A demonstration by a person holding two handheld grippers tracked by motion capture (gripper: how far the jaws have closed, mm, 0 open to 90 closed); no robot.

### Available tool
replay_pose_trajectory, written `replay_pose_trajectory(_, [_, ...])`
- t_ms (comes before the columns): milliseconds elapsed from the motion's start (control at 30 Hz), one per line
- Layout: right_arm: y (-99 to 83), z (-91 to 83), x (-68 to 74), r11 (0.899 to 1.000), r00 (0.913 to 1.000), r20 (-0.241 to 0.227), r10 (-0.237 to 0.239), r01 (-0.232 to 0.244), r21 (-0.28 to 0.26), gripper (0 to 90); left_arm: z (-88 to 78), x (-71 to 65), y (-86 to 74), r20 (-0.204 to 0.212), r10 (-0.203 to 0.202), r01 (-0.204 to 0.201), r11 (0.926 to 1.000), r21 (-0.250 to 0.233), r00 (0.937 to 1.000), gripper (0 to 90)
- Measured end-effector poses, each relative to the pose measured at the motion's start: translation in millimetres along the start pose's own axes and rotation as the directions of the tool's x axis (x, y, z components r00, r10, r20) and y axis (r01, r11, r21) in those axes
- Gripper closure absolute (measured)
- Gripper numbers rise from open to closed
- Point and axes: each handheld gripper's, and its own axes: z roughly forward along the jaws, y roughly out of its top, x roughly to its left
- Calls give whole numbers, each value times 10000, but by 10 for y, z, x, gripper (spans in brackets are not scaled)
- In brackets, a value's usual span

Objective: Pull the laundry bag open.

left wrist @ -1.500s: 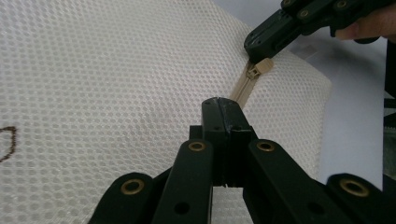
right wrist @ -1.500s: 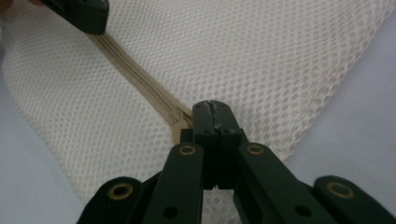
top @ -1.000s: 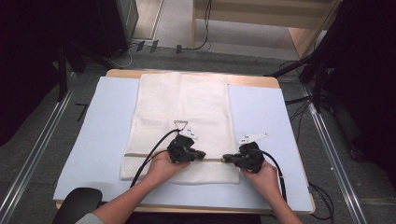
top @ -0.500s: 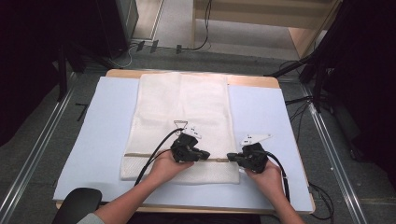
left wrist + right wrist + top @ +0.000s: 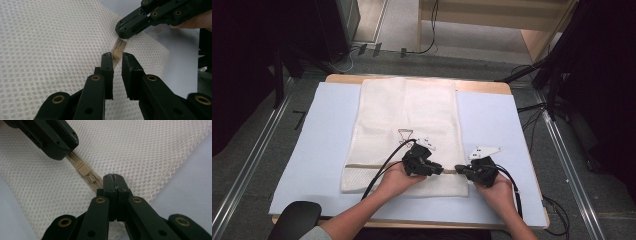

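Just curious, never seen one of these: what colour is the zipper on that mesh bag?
Beige, on the white mesh bag; the zipper shows best in the right gripper view.

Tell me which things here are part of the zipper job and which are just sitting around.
In the job:
- mesh bag
- its tan zipper and the slider
- left gripper, at the slider
- right gripper, shut on the zipper's end

Lying about:
- blue mat
- wooden table
- floor cables
- black chair corner

White mesh cloth bag (image 5: 50,50) — dimpled, matt — with tan plastic zipper (image 5: 83,171).
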Motion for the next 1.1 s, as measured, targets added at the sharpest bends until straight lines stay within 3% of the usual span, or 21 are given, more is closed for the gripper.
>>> replay_pose_trajectory(533, [2, -1, 2, 9999, 10000, 15, -98, 98, 33, 900, 175, -39, 64, 96, -227, 225, 9995, 200, 9997, 789])
replay_pose_trajectory(667, [2, 0, 3, 9999, 9999, 31, -115, 115, 34, 900, 238, -77, 95, 63, -103, 101, 9995, 301, 9999, 795])
replay_pose_trajectory(867, [0, -1, 4, 9999, 9999, 51, -118, 118, 21, 900, 270, -71, 111, -90, -51, 55, 9992, 390, 9999, 866])
replay_pose_trajectory(1100, [12, 1, 13, 9999, 9999, 58, -106, 106, 12, 900, 263, -31, 133, 139, -276, 269, 9983, 525, 9995, 883])
